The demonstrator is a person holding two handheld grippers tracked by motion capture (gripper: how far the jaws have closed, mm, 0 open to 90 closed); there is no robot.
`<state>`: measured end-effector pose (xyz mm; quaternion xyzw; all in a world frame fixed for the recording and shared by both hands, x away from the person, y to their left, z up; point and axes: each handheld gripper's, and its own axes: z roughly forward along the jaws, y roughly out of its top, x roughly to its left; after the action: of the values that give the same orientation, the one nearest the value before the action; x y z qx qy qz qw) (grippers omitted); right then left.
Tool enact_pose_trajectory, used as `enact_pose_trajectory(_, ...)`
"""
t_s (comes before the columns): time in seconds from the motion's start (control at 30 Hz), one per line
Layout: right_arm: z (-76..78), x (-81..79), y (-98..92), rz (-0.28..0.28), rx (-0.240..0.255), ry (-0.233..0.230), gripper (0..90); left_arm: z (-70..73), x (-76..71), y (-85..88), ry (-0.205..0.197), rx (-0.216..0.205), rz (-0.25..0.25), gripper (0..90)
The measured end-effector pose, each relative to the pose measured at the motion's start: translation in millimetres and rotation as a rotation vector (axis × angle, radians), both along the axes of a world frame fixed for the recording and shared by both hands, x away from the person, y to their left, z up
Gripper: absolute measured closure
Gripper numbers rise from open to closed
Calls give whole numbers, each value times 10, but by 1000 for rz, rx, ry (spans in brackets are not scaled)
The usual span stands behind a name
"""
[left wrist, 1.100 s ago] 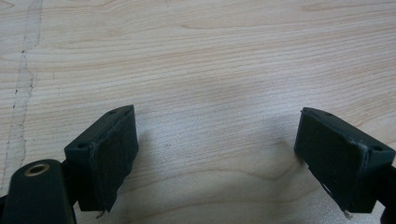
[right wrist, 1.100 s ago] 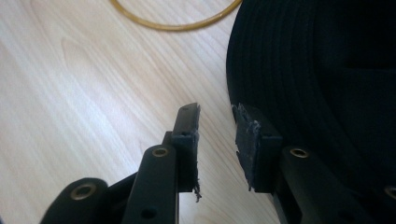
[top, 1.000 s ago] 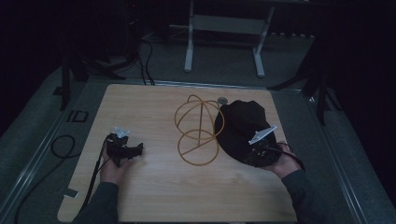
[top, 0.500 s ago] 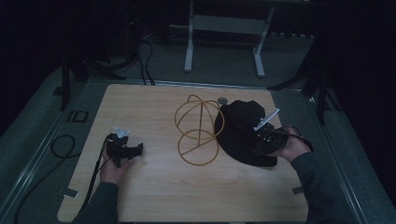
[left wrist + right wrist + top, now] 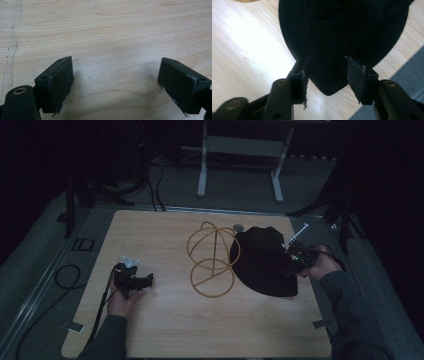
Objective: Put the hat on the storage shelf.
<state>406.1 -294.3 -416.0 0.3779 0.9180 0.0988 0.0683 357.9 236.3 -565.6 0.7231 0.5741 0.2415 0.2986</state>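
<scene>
Lying flat at the wooden table's (image 5: 165, 330) right edge, beside a golden wire stand (image 5: 212, 260), the black fabric hat (image 5: 262, 262) is sitting free; the right gripper (image 5: 327, 72), jaws just opening, is straddling its brim without pinching, while the left gripper (image 5: 116, 82) is resting spread.

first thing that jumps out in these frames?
The gold wire hat stand at the middle of the wooden table, with the black hat lying flat right beside it. The right gripper straddles the hat's brim, jaws just opening; the left gripper rests open on bare wood.
</scene>
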Motion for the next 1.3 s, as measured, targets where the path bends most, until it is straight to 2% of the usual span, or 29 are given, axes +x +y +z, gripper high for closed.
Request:
enact_pose_trajectory(0.1,50,30,-6,-20,-7,5,465,0,0,0,0,0,0,137)
enact_pose_trajectory(0.2,149,30,-49,-30,8,-15,454,0,0,0,0,0,0,137)
enact_pose_trajectory(0.27,204,47,-63,-47,-2,-30,440,0,0,0,0,0,0,137)
enact_pose_trajectory(0.4,221,149,-8,-55,-18,-27,410,-1,0,-1,-1,-2,2,137)
enact_pose_trajectory(0.6,124,340,102,-61,-24,-6,396,0,0,0,0,0,0,137)
enact_pose_trajectory(0.7,15,490,156,-79,-59,32,393,0,0,0,0,0,0,137)
enact_pose_trajectory(0.83,-69,583,194,-92,-63,101,417,0,0,0,0,0,0,137)
enact_pose_trajectory(0.97,-176,669,192,-111,-90,122,434,0,0,0,0,0,0,137)
enact_pose_trajectory(1.0,-196,686,187,-112,-88,123,453,0,0,0,0,0,0,137)
enact_pose_trajectory(1.07,-215,702,173,-110,-63,119,585,0,0,0,0,0,0,137)
enact_pose_trajectory(1.1,-231,706,162,-105,-45,128,601,0,0,0,0,0,0,137)
enact_pose_trajectory(1.17,-253,702,154,-99,-51,131,674,0,0,0,0,0,0,137)
enact_pose_trajectory(1.23,-257,699,153,-97,-49,132,674,0,0,0,0,0,0,137)
enact_pose_trajectory(1.27,-254,688,161,-84,-56,127,785,0,0,0,0,0,0,136)
enact_pose_trajectory(1.3,-249,683,168,-79,-63,124,815,0,0,0,0,0,0,137)
